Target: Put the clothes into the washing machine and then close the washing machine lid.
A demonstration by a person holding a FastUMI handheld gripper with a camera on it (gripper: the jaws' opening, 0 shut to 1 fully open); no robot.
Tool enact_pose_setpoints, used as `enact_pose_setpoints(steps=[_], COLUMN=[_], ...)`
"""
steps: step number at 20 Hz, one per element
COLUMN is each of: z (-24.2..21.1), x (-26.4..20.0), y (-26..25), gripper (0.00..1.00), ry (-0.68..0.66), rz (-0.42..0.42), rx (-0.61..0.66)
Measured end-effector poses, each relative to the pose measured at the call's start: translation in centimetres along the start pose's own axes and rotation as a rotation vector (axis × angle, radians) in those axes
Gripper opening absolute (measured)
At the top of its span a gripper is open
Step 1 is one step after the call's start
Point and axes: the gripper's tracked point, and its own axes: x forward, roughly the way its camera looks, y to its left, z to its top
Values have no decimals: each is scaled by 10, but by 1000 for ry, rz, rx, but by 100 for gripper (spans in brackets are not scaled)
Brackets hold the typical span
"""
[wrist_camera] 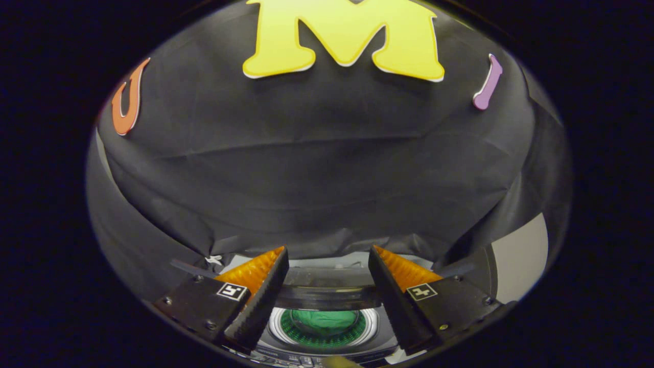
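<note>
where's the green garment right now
In the gripper view the green garment lies inside the washing machine drum, seen between the open gripper fingers and below them, untouched.

A creased black cloth wall (327,168) forms the backdrop, hanging in folds. A pale grey flat panel (523,253) stands beside its lower right edge.

A staged recording booth, not a real home: black cloth wall (327,168) draped behind a top-loading washing machine (327,294), with pale floor (521,255) at one side.
</note>
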Motion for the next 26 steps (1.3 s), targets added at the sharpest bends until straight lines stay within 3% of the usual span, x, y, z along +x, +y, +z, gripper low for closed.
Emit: enact_pose_setpoints(steps=[15, 26], z=[-23, -67], x=[-24, -50], y=[-2, -3], gripper=[99, 99], ry=[-175, -199], rz=[-17, 14], rx=[-28, -43])
